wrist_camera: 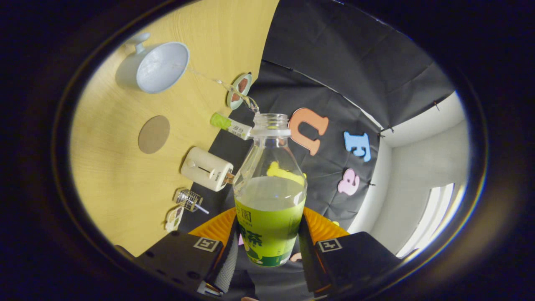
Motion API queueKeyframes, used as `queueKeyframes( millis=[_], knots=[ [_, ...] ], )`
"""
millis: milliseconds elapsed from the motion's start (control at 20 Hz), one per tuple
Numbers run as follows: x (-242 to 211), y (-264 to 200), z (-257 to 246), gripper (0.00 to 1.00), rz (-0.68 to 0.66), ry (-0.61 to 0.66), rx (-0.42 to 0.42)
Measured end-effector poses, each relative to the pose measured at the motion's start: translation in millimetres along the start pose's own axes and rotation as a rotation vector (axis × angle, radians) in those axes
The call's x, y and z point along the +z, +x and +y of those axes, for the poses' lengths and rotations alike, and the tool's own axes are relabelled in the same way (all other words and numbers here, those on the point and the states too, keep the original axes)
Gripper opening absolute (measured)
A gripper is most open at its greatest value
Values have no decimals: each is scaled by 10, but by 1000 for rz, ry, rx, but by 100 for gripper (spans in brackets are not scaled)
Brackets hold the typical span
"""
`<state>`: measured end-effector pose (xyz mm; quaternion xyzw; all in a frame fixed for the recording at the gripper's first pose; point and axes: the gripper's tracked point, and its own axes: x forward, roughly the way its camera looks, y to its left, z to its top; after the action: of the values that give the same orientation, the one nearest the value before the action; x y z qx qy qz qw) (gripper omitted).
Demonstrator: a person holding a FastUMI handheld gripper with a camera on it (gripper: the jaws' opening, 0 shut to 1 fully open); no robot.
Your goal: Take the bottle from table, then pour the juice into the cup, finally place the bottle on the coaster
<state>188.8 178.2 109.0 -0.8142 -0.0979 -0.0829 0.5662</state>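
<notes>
now the gripper (267, 246) clamps the tilted juice bottle (269, 200), fingers pressing both sides, a thin stream arcing into the far-left white cup (156, 67).

Non-task clutter on the wooden counter (125, 179): a white toaster (207, 169) sat in the middle of a row along the edge by the black cloth wall (334, 54). Beside it lay a small clear glass piece (189, 199) and a small white item (173, 219), too small to identify. Further along were a green tube (229, 124) and a small round dish (239, 90).
</notes>
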Motion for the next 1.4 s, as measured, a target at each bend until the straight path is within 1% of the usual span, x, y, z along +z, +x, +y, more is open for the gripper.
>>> queueKeyframes(
  millis=[550, 1400],
  knots=[
    [-86, 99, -258, 71, 11, -43, -45],
    [-44, 54, -247, 71, 0, -46, -59]
  ],
)
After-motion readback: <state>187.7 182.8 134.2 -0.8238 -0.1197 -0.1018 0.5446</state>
